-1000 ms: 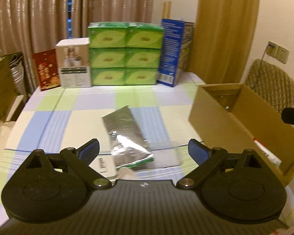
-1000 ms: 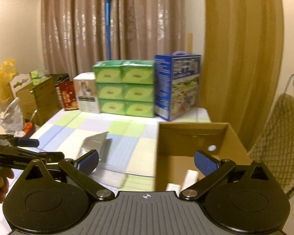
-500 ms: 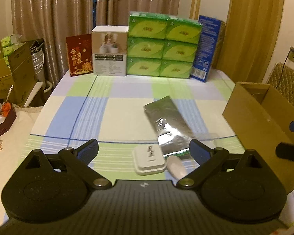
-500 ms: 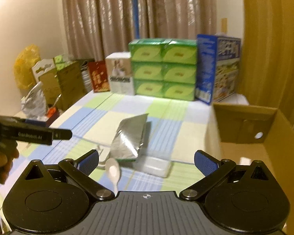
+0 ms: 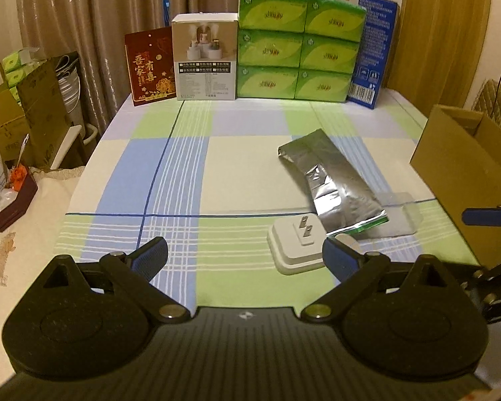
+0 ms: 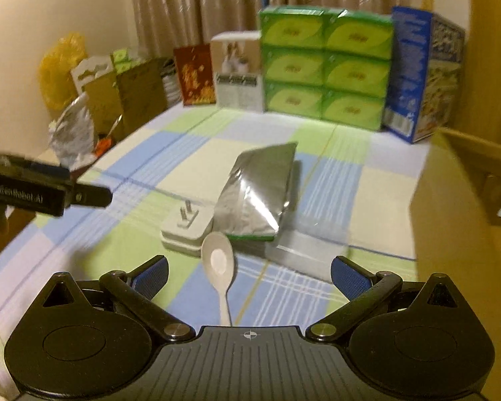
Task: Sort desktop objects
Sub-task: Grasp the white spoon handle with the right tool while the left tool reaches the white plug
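Observation:
On the checked tablecloth lie a silver foil pouch (image 5: 334, 180) (image 6: 259, 188), a white plug adapter (image 5: 297, 245) (image 6: 187, 229) with its prongs up, a white spoon (image 6: 218, 267) and a clear plastic tray (image 5: 397, 214) (image 6: 309, 244) partly under the pouch. My left gripper (image 5: 245, 255) is open and empty, hovering just left of the adapter. My right gripper (image 6: 248, 272) is open too, with the spoon lying on the cloth between its fingers, bowl pointing away. A brown cardboard box (image 5: 467, 167) (image 6: 457, 220) stands open on the right.
Along the table's far edge stand a red card (image 5: 150, 65), a white product box (image 5: 205, 56), stacked green tissue packs (image 5: 299, 43) and a blue carton (image 5: 372, 50). Cardboard boxes and bags (image 5: 20, 107) crowd the floor at left. The table's left half shows bare cloth (image 5: 143, 180).
Both grippers swung left and lower toward the table. The adapter and spoon came into view; the cardboard box slid to the right edge of both views. Nothing was grasped.

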